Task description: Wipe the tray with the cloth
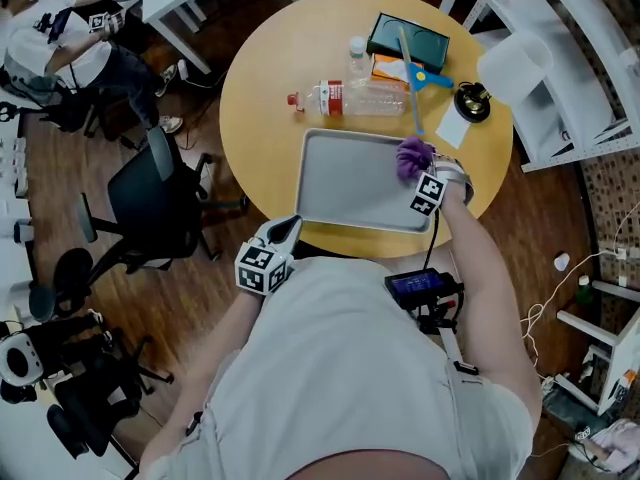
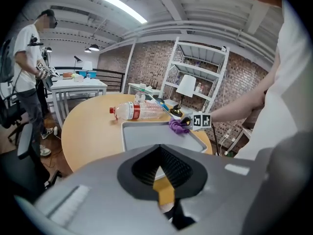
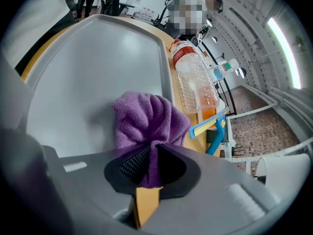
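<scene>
No writing can be read anywhere: the clear plastic bottle lying on its side on the round yellow worktop has a red label and red cap, but its print is too small to read, and the cubes on the tongs carry only black-and-white square markers. Beyond the bottle lie a dark green flat case and a blue-handled squeegee; what sits under the case, something orange, is mostly covered. The near edge of the grey tray is partly cut off by the person's body in the head view. The right tongs are clamped on the purple cloth: the right gripper view shows a fold of it pinched between the black pads, with the bunched rest pressed on the tray floor at the far right corner, close to the rim beside the bottle. The left tongs hang off the worktop's near edge, just short of the tray's near left corner, touching nothing; their pads are drawn together with nothing between them.
</scene>
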Demonstrator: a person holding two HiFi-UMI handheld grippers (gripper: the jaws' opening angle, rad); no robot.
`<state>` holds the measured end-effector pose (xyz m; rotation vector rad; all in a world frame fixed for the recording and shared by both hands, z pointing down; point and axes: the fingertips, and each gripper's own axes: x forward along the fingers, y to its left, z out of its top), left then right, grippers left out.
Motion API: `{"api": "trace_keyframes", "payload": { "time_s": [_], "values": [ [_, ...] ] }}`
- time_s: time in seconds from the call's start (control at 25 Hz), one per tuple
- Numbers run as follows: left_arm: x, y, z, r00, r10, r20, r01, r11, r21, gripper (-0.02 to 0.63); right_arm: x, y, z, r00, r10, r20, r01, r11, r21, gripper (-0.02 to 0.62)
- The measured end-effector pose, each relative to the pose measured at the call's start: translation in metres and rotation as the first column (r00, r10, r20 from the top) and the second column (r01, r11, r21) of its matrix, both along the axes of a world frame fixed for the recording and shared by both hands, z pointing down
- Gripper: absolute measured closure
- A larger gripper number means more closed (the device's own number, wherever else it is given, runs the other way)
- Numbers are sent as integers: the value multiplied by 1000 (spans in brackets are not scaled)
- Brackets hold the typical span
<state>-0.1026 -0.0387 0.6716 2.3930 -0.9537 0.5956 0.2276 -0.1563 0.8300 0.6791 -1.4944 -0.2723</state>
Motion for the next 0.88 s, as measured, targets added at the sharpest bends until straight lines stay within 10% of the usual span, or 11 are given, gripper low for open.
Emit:
{"api": "trace_keyframes", "payload": {
  "time_s": [0.32, 0.88],
  "values": [
    [-18, -1, 1, 999, -44, -7, 44, 999, -19, 606, -18, -19, -1, 997, -47, -59, 48, 999, 13, 556],
    [-81, 9, -2, 964, -264, 15, 265, 964, -39, 606, -192, -62, 0, 954, -296, 45, 297, 955, -18, 565]
  ]
}}
